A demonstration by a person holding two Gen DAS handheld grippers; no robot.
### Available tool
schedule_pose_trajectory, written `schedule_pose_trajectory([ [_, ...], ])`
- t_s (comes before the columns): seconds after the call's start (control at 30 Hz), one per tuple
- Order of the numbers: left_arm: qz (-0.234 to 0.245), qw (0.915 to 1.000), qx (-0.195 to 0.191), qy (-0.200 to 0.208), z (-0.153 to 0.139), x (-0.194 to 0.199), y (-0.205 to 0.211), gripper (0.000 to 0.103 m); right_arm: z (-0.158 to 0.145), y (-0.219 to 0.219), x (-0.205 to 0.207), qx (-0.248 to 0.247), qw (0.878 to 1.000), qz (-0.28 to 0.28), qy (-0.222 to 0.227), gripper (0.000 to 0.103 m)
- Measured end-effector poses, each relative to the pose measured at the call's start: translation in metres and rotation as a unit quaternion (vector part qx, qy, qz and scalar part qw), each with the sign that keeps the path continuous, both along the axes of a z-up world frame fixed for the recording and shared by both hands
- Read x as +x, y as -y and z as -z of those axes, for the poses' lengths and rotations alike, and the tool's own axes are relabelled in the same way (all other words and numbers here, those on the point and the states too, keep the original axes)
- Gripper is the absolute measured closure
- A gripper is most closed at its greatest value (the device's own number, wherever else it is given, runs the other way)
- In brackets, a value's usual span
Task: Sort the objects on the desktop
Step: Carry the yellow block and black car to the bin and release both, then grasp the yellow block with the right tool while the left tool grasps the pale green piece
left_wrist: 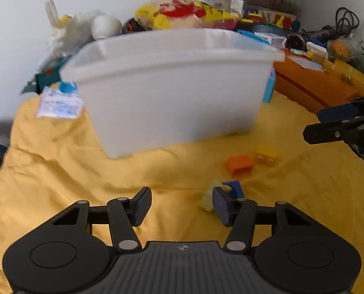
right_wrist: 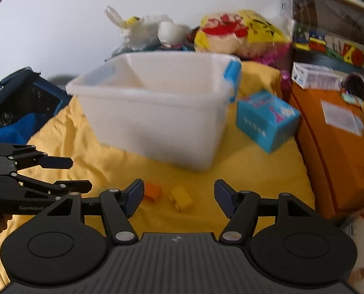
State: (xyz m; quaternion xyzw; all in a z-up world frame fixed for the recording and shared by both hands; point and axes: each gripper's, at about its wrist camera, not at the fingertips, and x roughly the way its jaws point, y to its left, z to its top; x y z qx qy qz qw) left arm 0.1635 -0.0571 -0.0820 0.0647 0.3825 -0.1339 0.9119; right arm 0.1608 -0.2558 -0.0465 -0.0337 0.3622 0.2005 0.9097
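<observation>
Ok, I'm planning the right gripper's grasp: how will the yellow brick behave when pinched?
The yellow brick looks like rigid, boxy plastic, so probably stiff and light. Its flat sides likely won't roll, though the wrinkled yellow cloth may let it tip or slide if pushed.

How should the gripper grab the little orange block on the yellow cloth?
Grip the orange block across its two short side walls, coming down from above. It lies flat on the yellow cloth with nothing on top, and a gap separates it from the yellow block, so fingers probably fit on both sides. The right gripper is open and nearest.
</observation>
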Motion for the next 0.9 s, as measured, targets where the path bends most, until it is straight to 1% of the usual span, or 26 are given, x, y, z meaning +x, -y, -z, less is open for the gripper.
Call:
schedule_pose_trajectory([
  [0.13,0.028,0.9995,0.008,-0.010,0.009,0.001,0.013,0.045,0.006,0.009,-0.003,-0.005,1.000,0.005,-0.005,0.036],
  [0.2,0.030,0.9994,0.011,-0.011,0.011,0.002,0.017,0.045,0.008,0.012,-0.002,-0.004,1.000,0.010,-0.007,0.036],
  [0.27,0.027,0.9994,0.017,-0.016,0.015,0.006,0.019,0.048,0.010,0.012,-0.001,-0.005,1.000,0.010,-0.008,0.036],
  [0.3,0.026,0.9993,0.019,-0.021,0.017,0.009,0.020,0.053,0.011,0.013,-0.001,-0.007,1.000,0.008,-0.008,0.036],
  [0.33,0.025,0.9991,0.021,-0.027,0.021,0.012,0.020,0.064,0.012,0.012,-0.001,-0.009,1.000,0.005,-0.008,0.036],
  [0.4,0.021,0.9990,0.012,-0.038,0.025,0.016,0.019,0.077,0.016,0.008,0.002,-0.016,1.000,0.000,-0.010,0.036],
  [0.53,0.018,0.9995,0.001,-0.028,0.022,0.014,0.018,0.085,0.027,-0.003,0.013,-0.033,0.999,-0.011,-0.011,0.036],
  [0.6,0.016,0.9997,0.003,-0.021,0.019,0.010,0.016,0.086,0.036,-0.009,0.020,-0.040,0.999,-0.019,-0.013,0.038],
  [0.73,0.001,0.9999,-0.003,-0.010,0.009,0.004,0.005,0.086,0.054,-0.024,0.031,-0.067,0.997,-0.039,-0.015,0.047],
  [0.8,-0.012,0.9998,-0.011,-0.009,0.004,0.003,-0.003,0.086,0.063,-0.029,0.038,-0.077,0.996,-0.046,-0.021,0.055],
  [0.87,-0.024,0.9996,-0.014,-0.009,0.002,0.001,-0.009,0.086,0.070,-0.033,0.043,-0.085,0.995,-0.052,-0.028,0.076],
  [0.9,-0.027,0.9995,-0.015,-0.009,0.001,0.001,-0.010,0.086,0.070,-0.034,0.043,-0.082,0.995,-0.056,-0.027,0.077],
])
